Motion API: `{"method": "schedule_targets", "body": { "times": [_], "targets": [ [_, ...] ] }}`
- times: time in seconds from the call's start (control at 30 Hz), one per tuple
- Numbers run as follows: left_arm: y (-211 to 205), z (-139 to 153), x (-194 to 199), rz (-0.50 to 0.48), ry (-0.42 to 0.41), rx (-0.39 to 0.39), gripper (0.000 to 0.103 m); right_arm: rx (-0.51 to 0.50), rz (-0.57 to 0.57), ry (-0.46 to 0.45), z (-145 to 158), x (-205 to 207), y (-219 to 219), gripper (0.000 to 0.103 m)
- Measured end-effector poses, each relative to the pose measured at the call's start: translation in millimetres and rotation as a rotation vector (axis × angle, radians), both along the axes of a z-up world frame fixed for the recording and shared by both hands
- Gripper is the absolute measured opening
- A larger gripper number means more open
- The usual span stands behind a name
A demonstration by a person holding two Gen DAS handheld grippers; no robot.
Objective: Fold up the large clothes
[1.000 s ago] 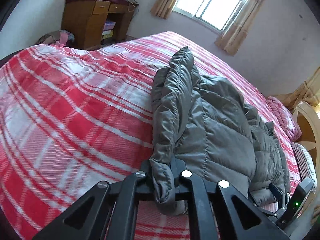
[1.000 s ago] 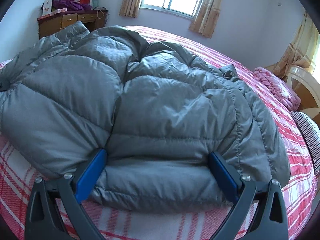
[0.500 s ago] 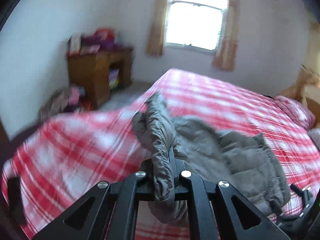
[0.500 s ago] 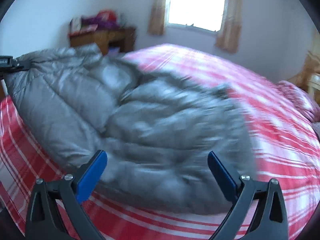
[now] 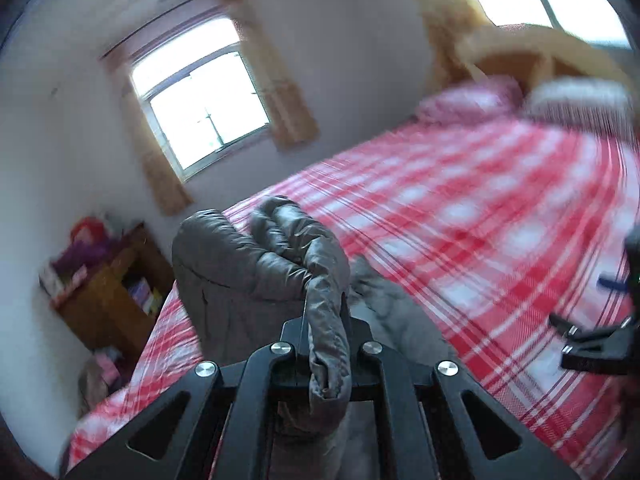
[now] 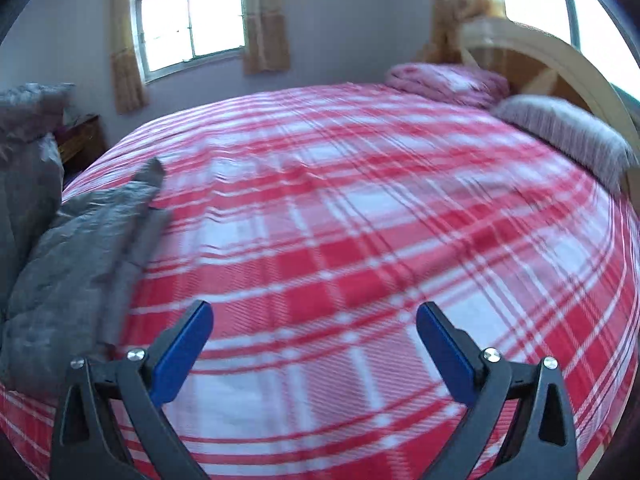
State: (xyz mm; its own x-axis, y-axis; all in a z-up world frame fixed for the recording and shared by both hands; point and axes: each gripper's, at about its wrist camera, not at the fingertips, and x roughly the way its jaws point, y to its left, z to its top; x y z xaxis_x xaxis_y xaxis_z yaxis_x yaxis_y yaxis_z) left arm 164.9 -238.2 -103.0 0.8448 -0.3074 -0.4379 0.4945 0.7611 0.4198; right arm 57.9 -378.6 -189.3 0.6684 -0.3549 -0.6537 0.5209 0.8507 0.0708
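Note:
A grey puffer jacket (image 5: 256, 264) hangs lifted above the red-and-white checked bed (image 5: 480, 216). My left gripper (image 5: 326, 328) is shut on a rolled edge of it, and the fabric bunches up and droops in front of the camera. In the right wrist view the jacket (image 6: 76, 248) trails at the far left, part raised, part lying on the bed (image 6: 360, 208). My right gripper (image 6: 314, 344) stands open over bare bedspread, blue pads (image 6: 182, 352) wide apart, nothing between them. It also shows at the right edge of the left wrist view (image 5: 596, 340).
A pink folded blanket (image 6: 444, 80) and a striped pillow (image 6: 568, 136) lie by the curved wooden headboard (image 6: 560, 68). A wooden desk (image 5: 108, 300) with clutter stands by the wall under a curtained window (image 5: 200, 108). Both views are motion-blurred.
My left gripper has lifted the jacket's edge off the bed, rolling and swinging sideways. My right gripper has swung right, away from the jacket, and now faces bare bedspread.

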Motion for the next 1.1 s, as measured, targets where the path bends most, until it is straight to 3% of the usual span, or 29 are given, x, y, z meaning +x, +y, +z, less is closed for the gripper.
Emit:
{"method": "schedule_targets", "body": {
  "times": [0.1,0.2,0.33,0.37,0.43,0.47,0.5,0.6,0.7,0.93,1.1],
  "targets": [
    [-38.3,-41.4,0.4,-0.042,0.052,0.087,0.006,0.029,-0.010,0.013,-10.3,-4.9,-6.3,0.103],
    [-55.0,-68.9,-9.2,-0.066,0.018,0.175,0.009,0.076,-0.011,0.008,-16.7,-7.2,-14.0,0.103],
    [-49.5,-53.9,-26.2,-0.073,-0.004,0.193,0.016,0.092,-0.006,0.004,-15.4,-9.1,-13.8,0.103],
    [-44.0,-41.5,-35.5,-0.083,-0.035,0.178,0.024,0.094,-0.005,0.004,-15.4,-9.2,-14.9,0.103],
    [-32.3,-19.6,-51.7,-0.110,-0.091,0.146,0.065,0.099,-0.005,0.005,-14.0,-9.1,-15.7,0.103],
    [-22.8,-4.3,-60.3,-0.122,-0.122,0.110,0.097,0.097,-0.007,0.007,-14.6,-7.8,-17.8,0.103],
    [-12.4,8.1,-65.8,-0.125,-0.157,0.066,0.101,0.086,-0.011,0.007,-11.4,-7.8,-17.9,0.103],
    [12.3,31.6,-57.9,-0.080,-0.180,0.016,0.101,0.062,-0.023,0.003,1.8,-4.3,-21.2,0.103],
    [45.3,35.3,-15.9,0.081,-0.182,-0.005,0.101,0.050,-0.008,-0.037,33.7,3.4,-19.1,0.103],
    [142.4,-4.8,133.9,0.499,0.102,-0.093,0.101,0.028,0.182,-0.132,124.5,71.0,27.1,0.103],
    [183.3,-35.2,188.4,0.624,0.297,-0.223,0.101,0.035,0.374,-0.070,147.1,164.8,85.2,0.103]
  ]
}}
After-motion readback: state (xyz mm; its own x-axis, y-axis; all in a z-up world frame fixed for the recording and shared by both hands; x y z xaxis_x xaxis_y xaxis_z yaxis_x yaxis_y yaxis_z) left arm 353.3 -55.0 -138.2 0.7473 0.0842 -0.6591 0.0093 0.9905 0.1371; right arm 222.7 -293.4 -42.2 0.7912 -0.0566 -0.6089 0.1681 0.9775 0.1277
